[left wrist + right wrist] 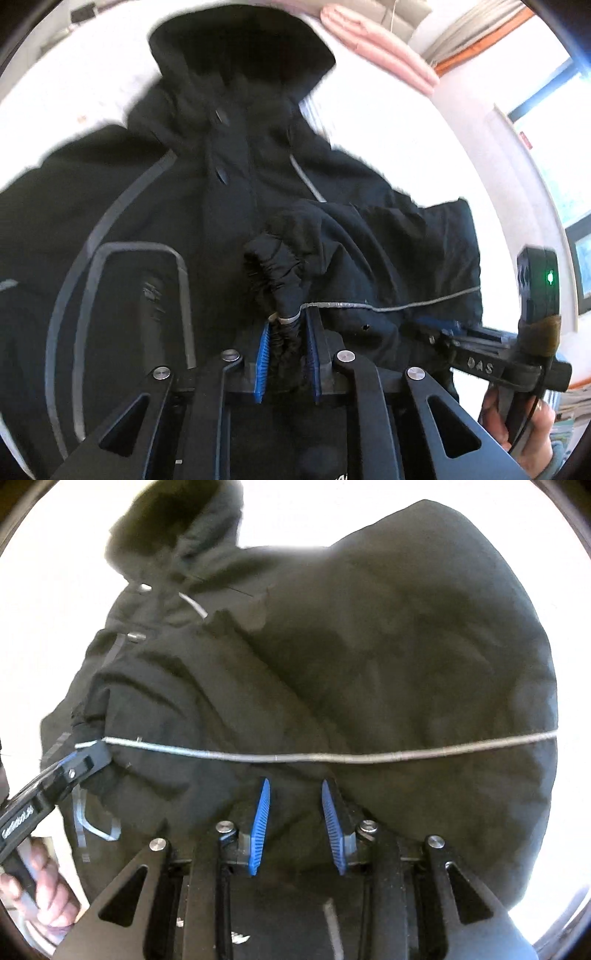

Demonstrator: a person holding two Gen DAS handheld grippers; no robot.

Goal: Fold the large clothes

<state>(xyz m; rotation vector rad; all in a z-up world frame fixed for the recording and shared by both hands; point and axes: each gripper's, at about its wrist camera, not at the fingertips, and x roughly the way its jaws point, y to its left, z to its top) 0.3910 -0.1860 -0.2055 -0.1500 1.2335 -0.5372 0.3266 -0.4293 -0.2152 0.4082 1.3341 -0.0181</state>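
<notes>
With sleeve cuff (275,271) clamped in left gripper (288,325) at 6 o'clock, right gripper (295,790) pinching fabric: black jacket (207,177) spread flat; body folds pending.

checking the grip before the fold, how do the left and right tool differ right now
The left tool is nearly shut, pinching the jacket's elastic cuff; the right tool stands wider, with jacket fabric between its pads. Both have blue pads and point down at the jacket.
</notes>
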